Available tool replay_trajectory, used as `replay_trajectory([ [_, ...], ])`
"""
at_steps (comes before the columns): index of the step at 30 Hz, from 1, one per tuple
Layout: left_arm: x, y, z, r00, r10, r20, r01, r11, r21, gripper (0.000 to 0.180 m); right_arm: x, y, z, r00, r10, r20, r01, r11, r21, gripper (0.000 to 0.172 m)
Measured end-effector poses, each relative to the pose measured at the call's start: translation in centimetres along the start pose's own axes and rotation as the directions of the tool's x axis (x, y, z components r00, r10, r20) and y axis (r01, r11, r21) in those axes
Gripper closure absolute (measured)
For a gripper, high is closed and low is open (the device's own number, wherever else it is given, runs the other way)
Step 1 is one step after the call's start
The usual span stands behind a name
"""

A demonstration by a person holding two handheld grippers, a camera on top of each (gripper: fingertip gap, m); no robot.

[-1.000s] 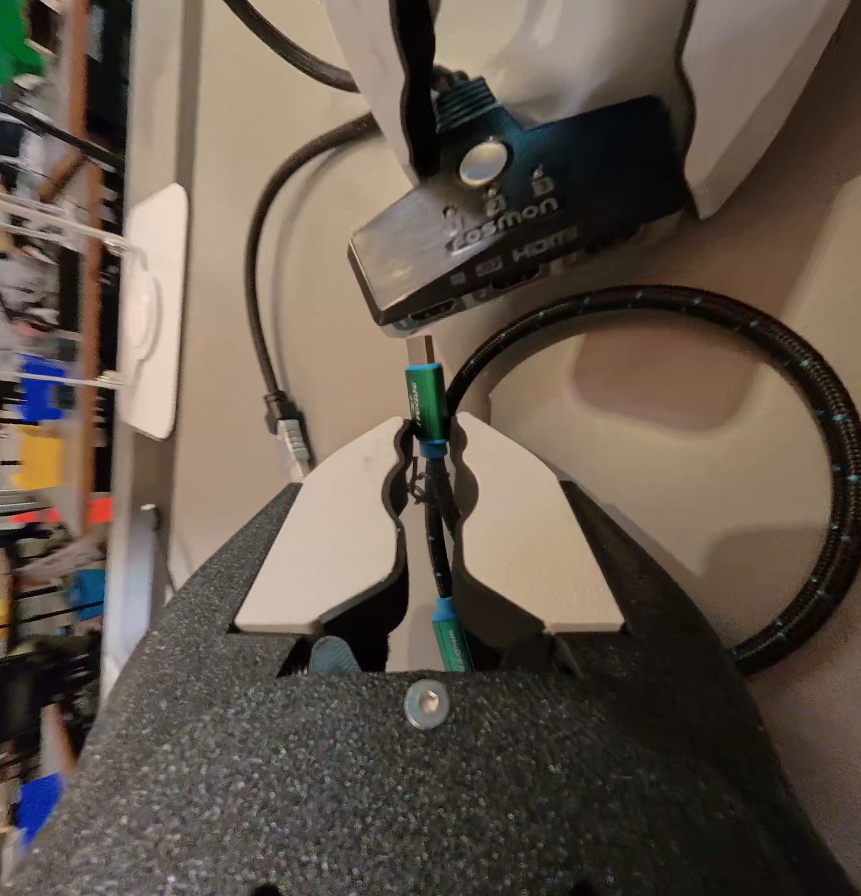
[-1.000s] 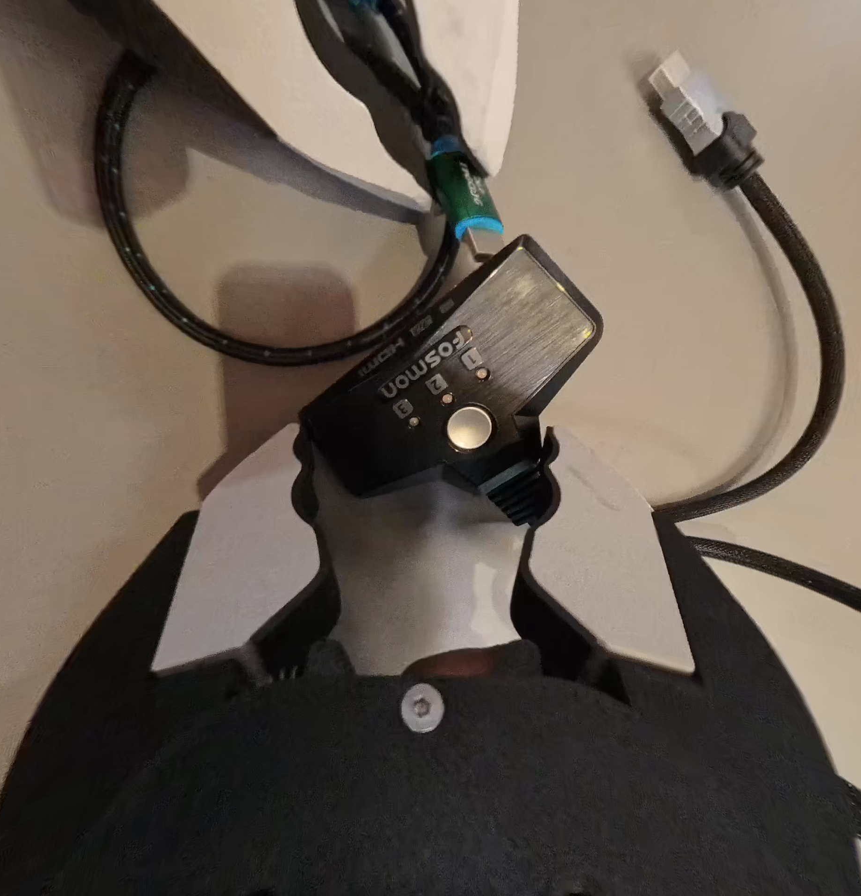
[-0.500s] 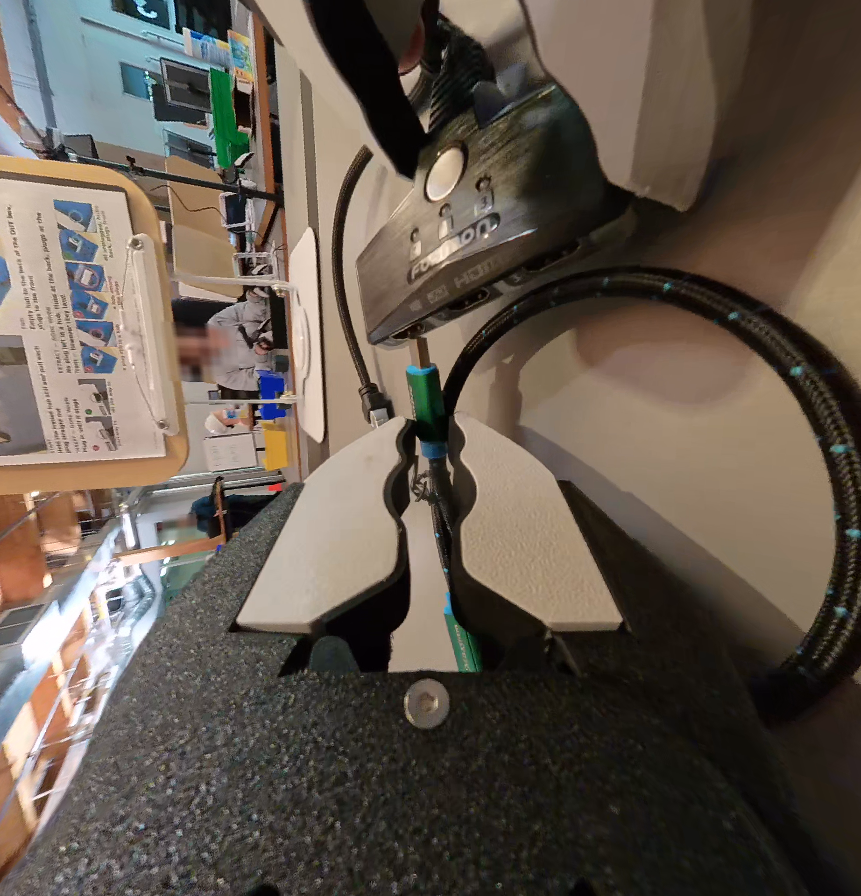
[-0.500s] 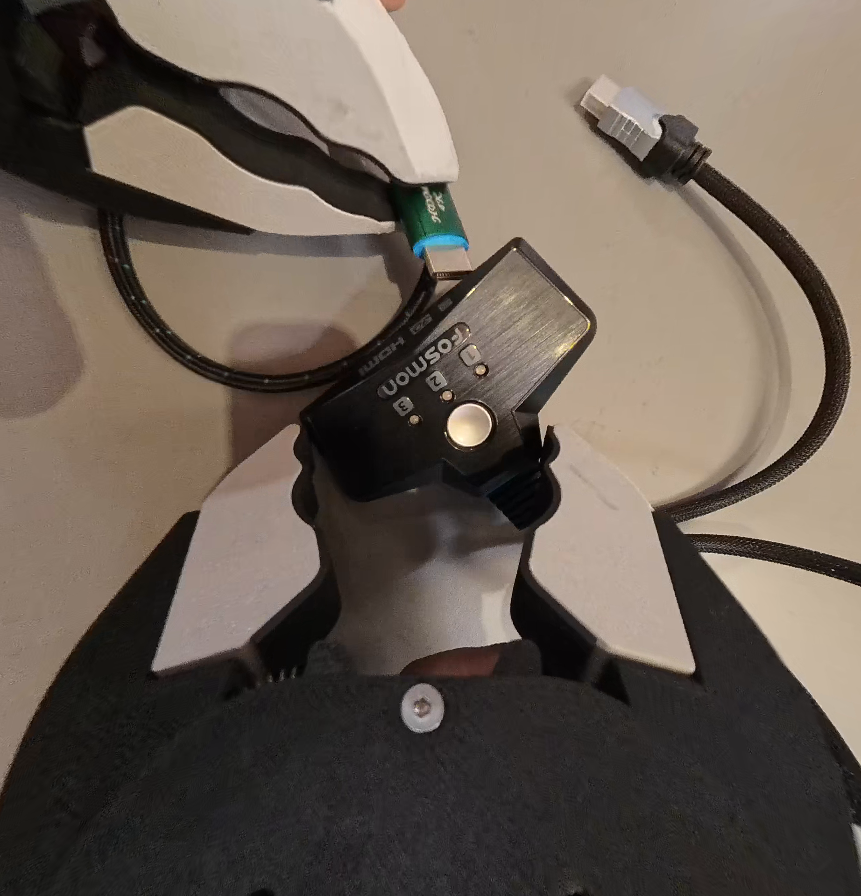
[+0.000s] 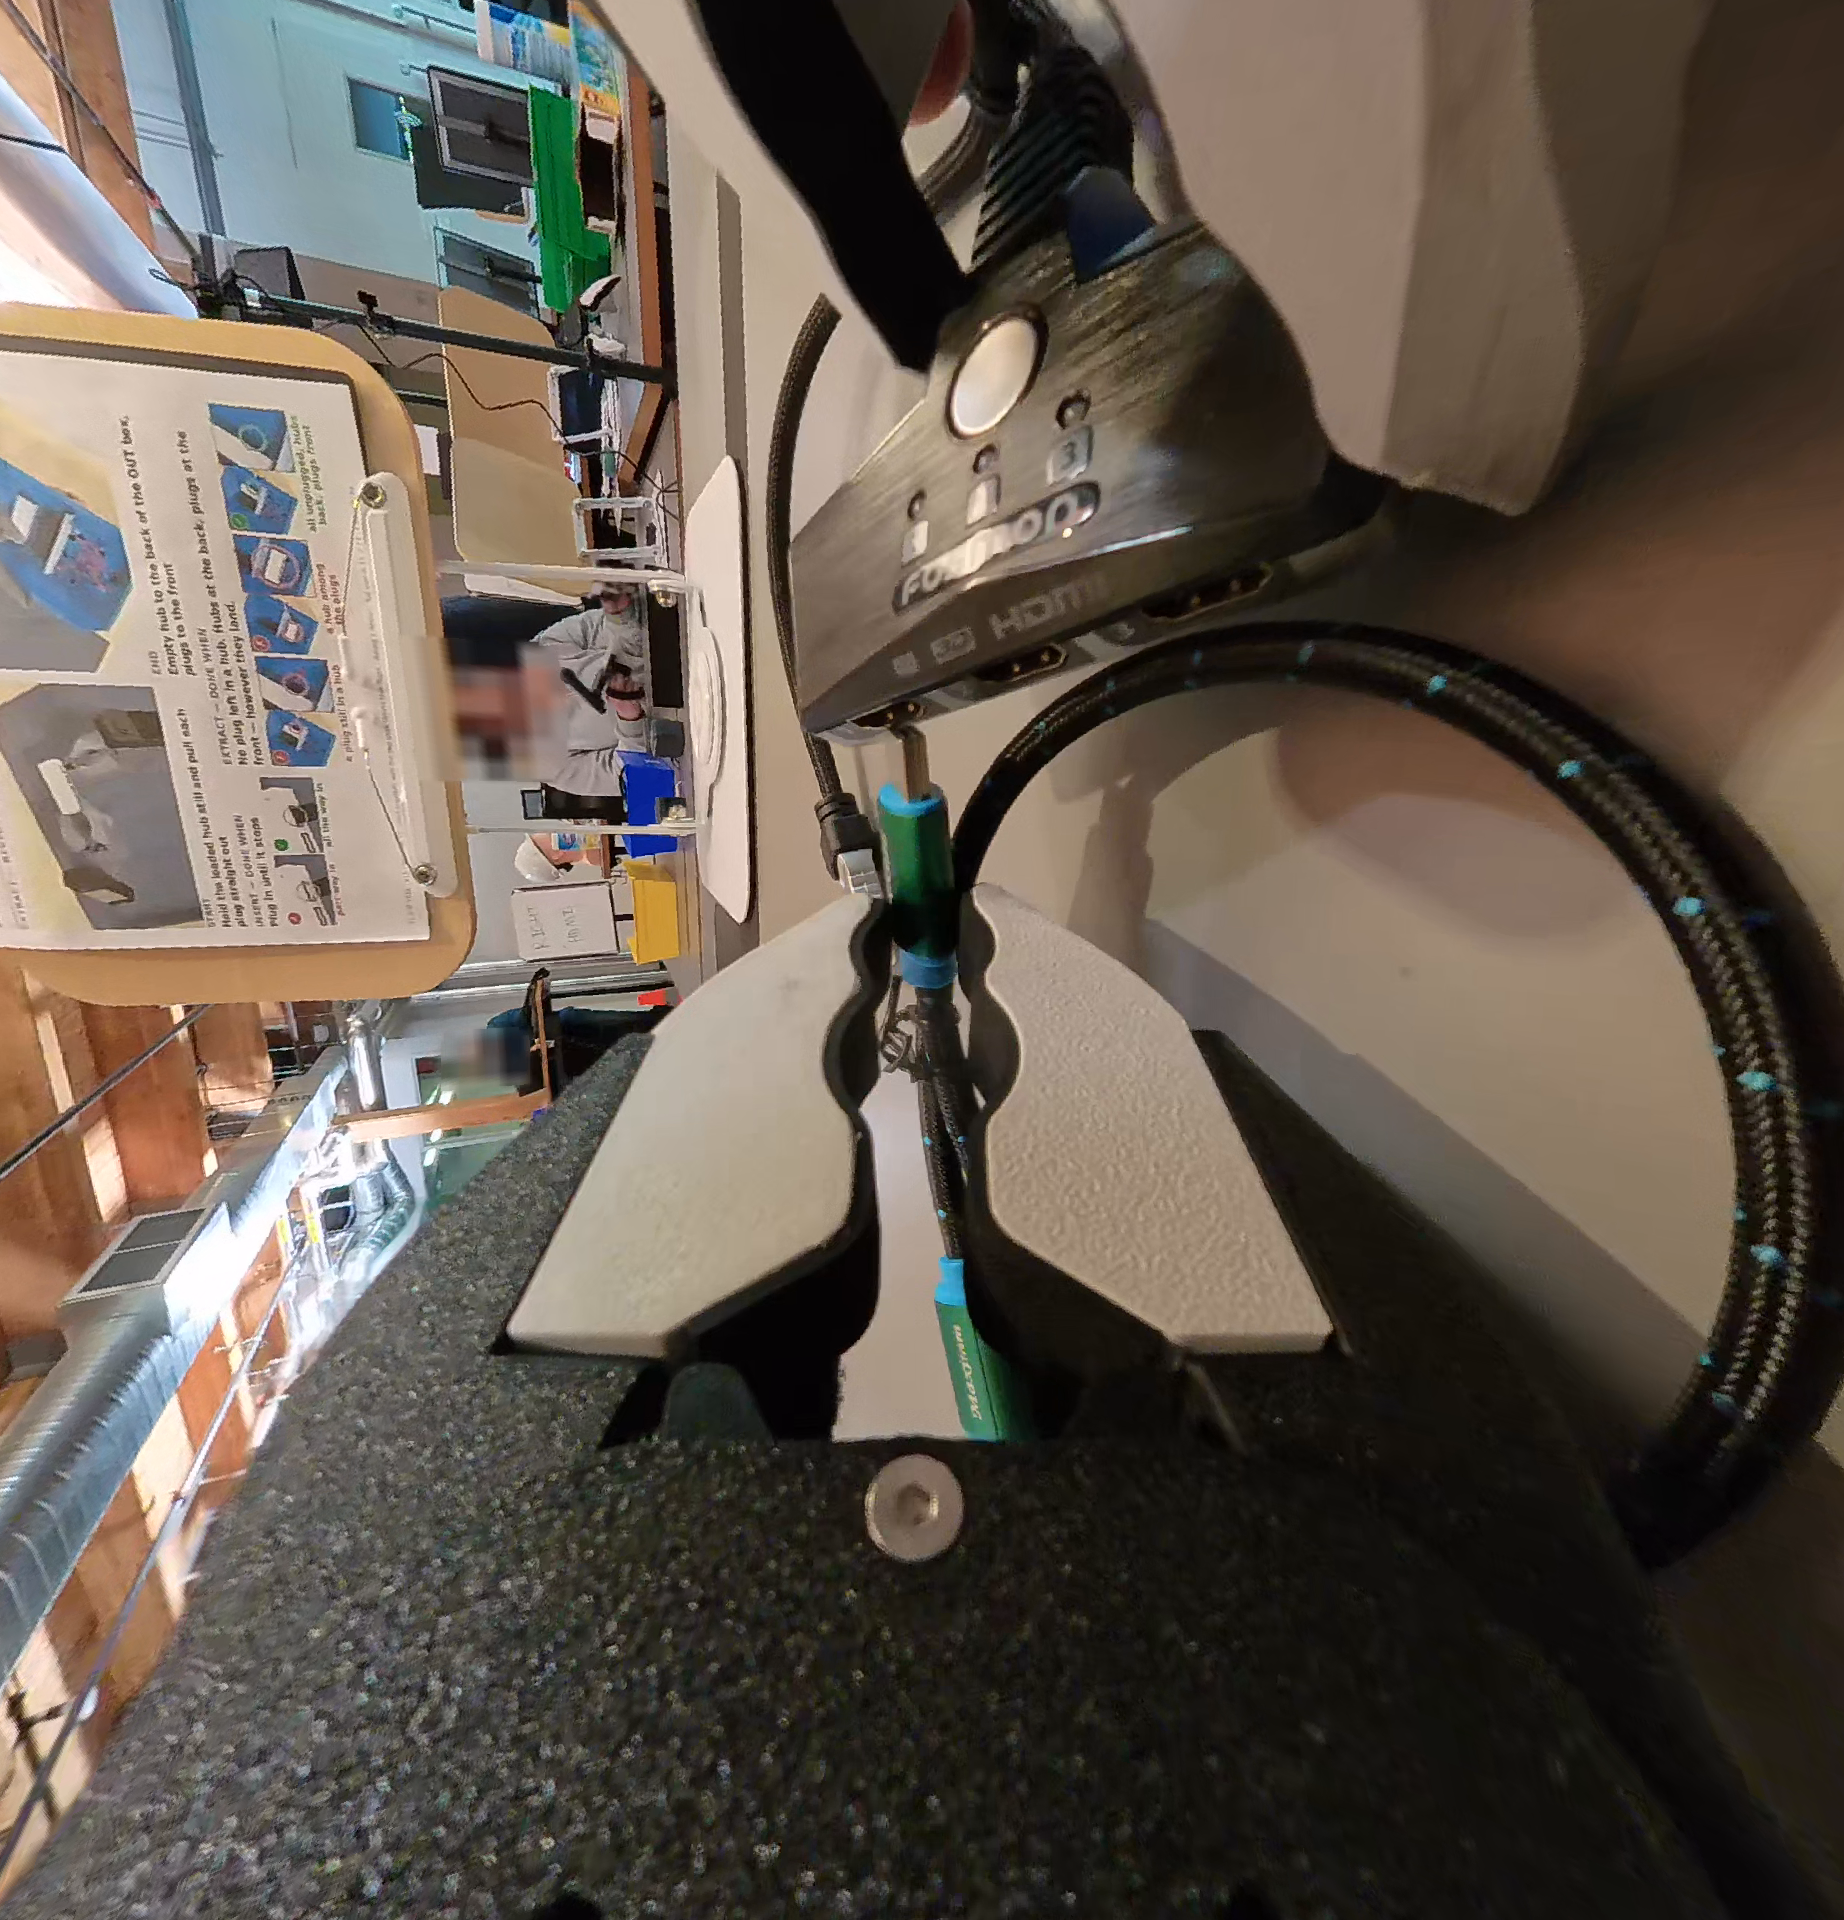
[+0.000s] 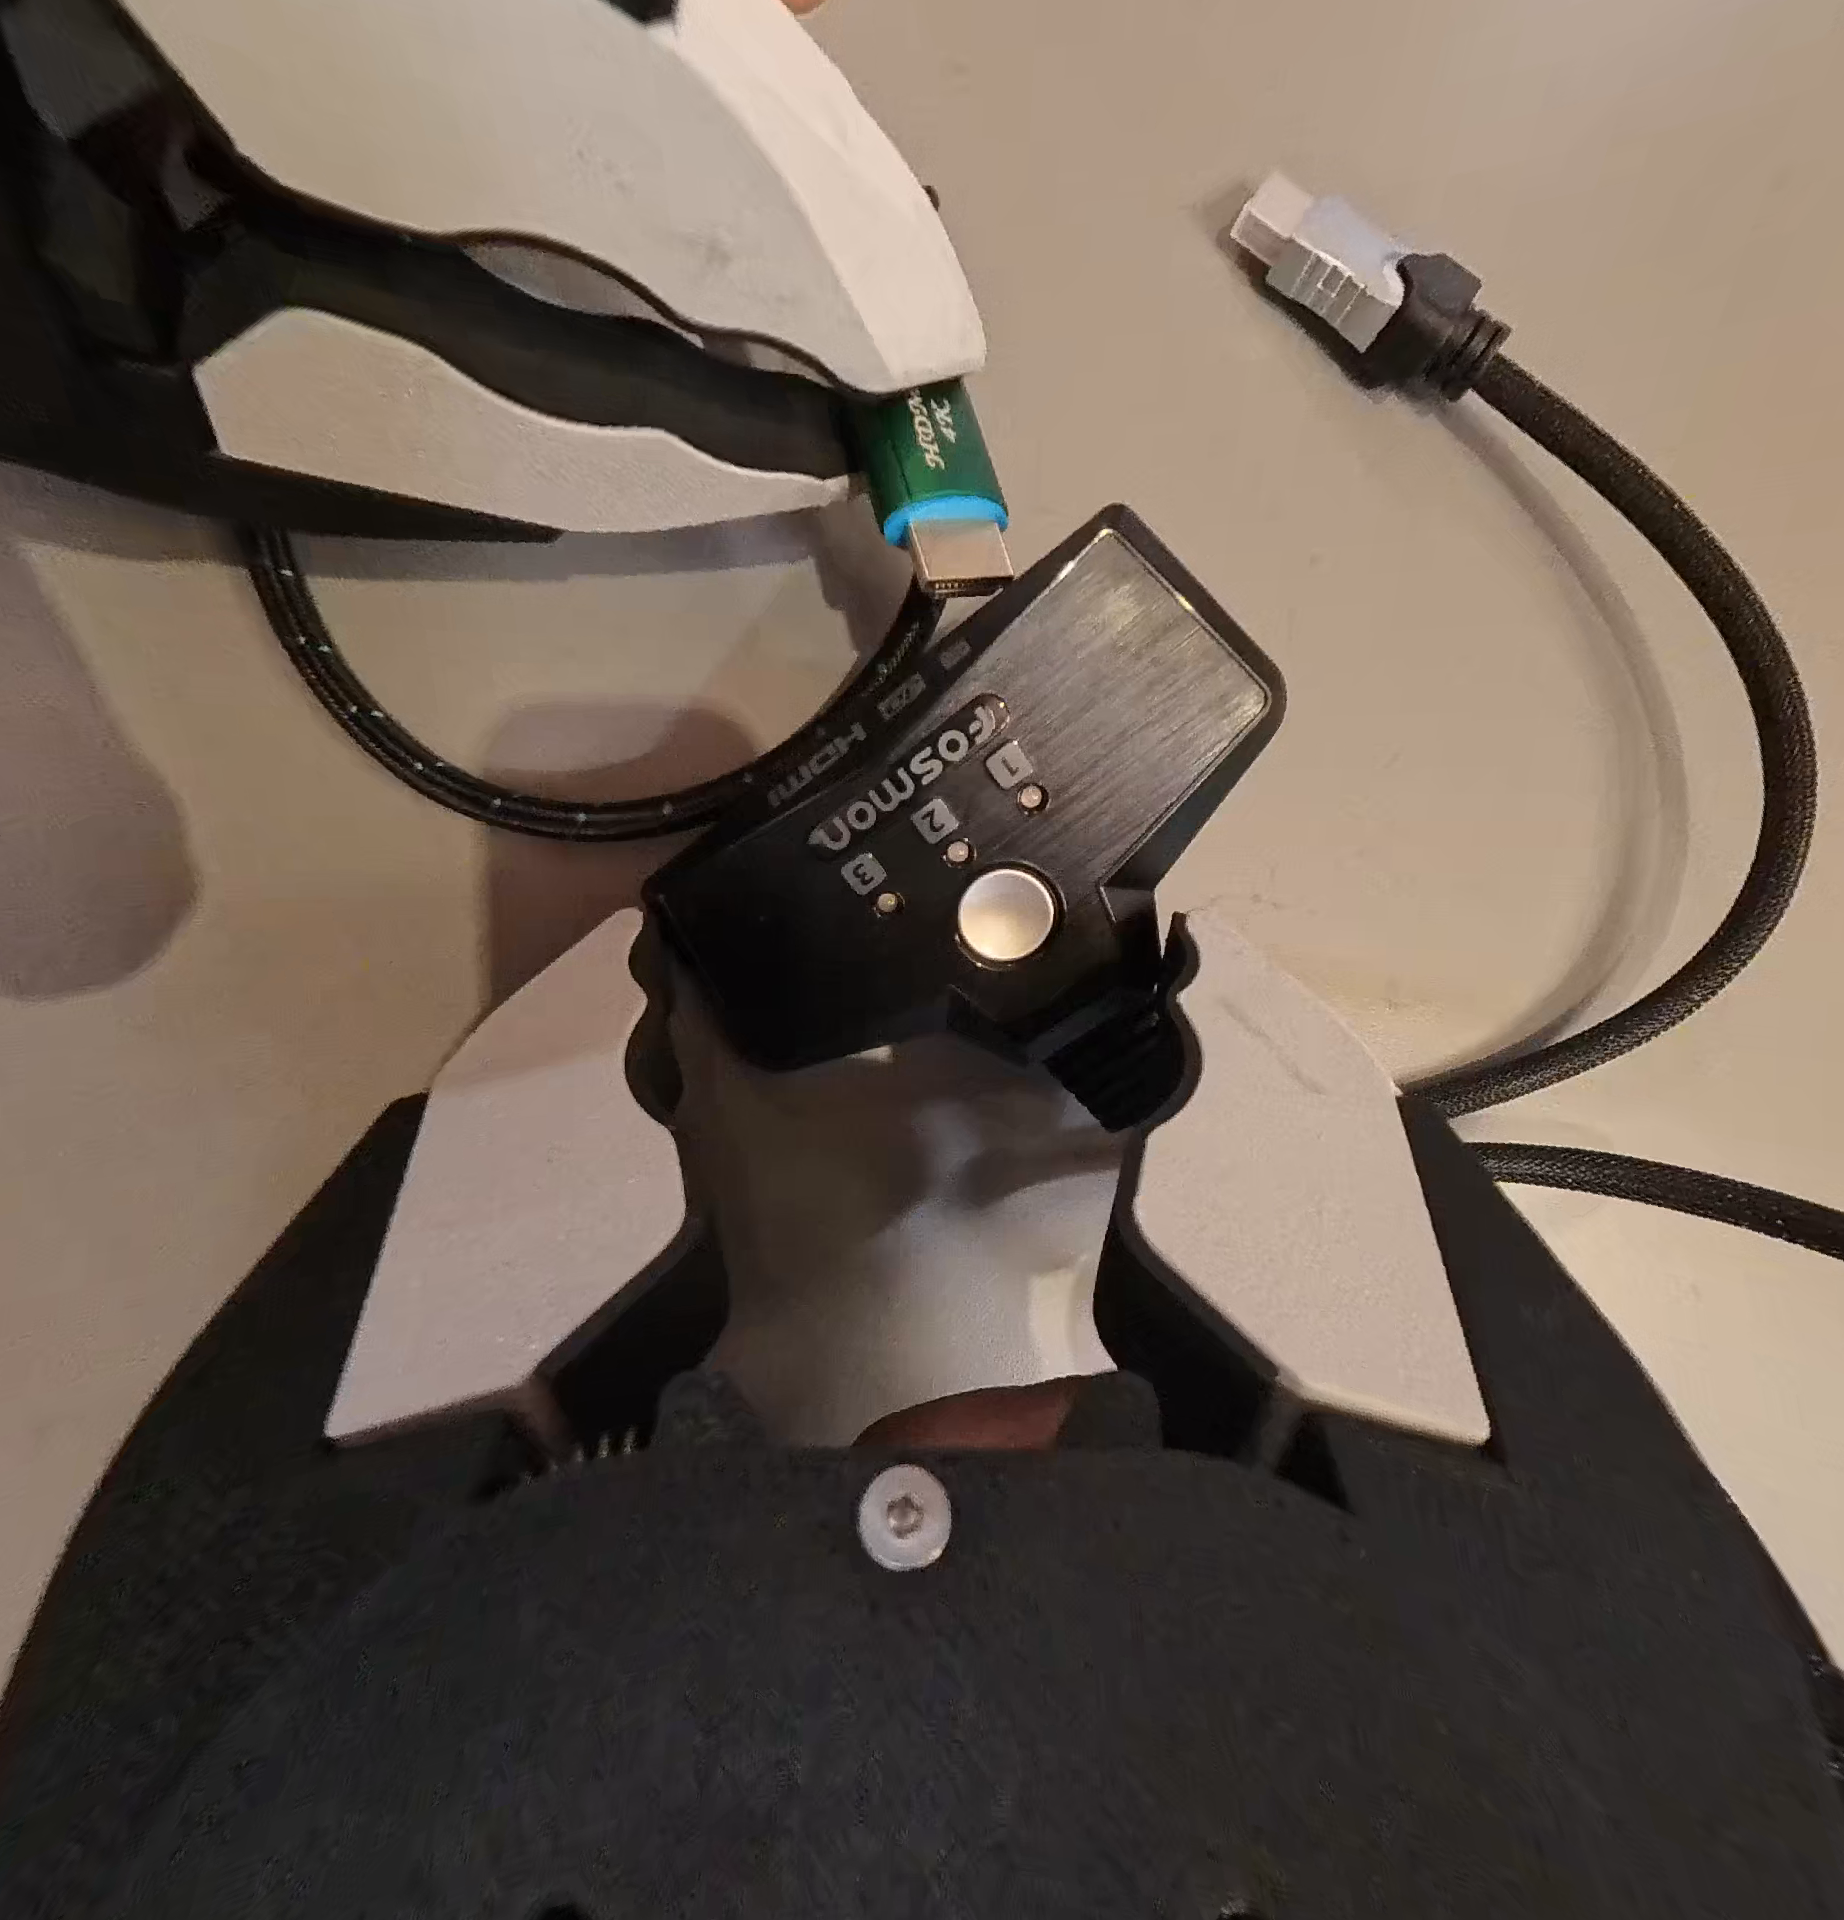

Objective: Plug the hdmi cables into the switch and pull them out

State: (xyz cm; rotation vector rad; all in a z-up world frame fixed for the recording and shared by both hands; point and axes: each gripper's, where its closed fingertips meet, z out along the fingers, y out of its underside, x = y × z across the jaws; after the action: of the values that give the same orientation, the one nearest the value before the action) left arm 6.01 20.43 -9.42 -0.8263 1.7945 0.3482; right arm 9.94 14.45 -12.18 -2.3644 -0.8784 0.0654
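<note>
Since a second ago, green plug nearer black switch box.

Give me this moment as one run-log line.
left gripper: shut on green plug | plug tip at switch box port | right gripper: holding switch box | grey plug: loose on table

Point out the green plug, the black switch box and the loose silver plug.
green plug (image 6: pixel 923 457): right wrist view, on its green shell.
black switch box (image 6: pixel 1094 675): right wrist view, on its brushed top face.
loose silver plug (image 6: pixel 1323 272): right wrist view, on its metal housing.
</note>
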Motion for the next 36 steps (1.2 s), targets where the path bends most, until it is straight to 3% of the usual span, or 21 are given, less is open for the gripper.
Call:
replay_trajectory([
  [9, -1.1, 0.3, 0.1, 0.969, -0.242, -0.057, 0.248, 0.960, 0.133, 0.168, 0.1, 0.4, 0.1, 1.000, 0.029, 0.004, -0.029, 0.999, -0.035, 0.081],
  [15, -1.8, -0.1, -0.2, 0.904, -0.401, -0.150, 0.427, 0.873, 0.237, 0.168, -0.6, -1.8, -1.6, 0.999, -0.026, 0.045, 0.021, 0.992, 0.123, 0.091],
  [19, -2.8, 0.3, -0.5, 0.940, -0.338, -0.046, 0.339, 0.908, 0.247, 0.168, -0.8, -3.9, -3.3, 0.988, 0.069, 0.136, -0.103, 0.960, 0.259, 0.104],
  [24, -3.1, -1.2, -1.4, 0.985, -0.116, 0.124, 0.082, 0.963, 0.256, 0.168, -0.6, -5.8, -3.4, 0.954, 0.211, 0.213, -0.278, 0.891, 0.359, 0.117],
  [28, -2.5, -2.4, -1.7, 0.989, -0.043, 0.139, 0.003, 0.962, 0.272, 0.168, -0.9, -6.2, -2.8, 0.972, 0.183, 0.150, -0.228, 0.895, 0.383, 0.123],
  [34, -1.8, -3.0, -2.0, 0.993, -0.010, 0.120, -0.025, 0.956, 0.291, 0.168, -0.7, -6.6, -2.7, 0.989, 0.146, 0.039, -0.149, 0.896, 0.418, 0.150],
  [36, -1.5, -3.0, -2.0, 0.995, -0.016, 0.099, -0.015, 0.954, 0.301, 0.167, -0.6, -6.5, -2.6, 0.990, 0.136, 0.029, -0.136, 0.897, 0.420, 0.151],
])
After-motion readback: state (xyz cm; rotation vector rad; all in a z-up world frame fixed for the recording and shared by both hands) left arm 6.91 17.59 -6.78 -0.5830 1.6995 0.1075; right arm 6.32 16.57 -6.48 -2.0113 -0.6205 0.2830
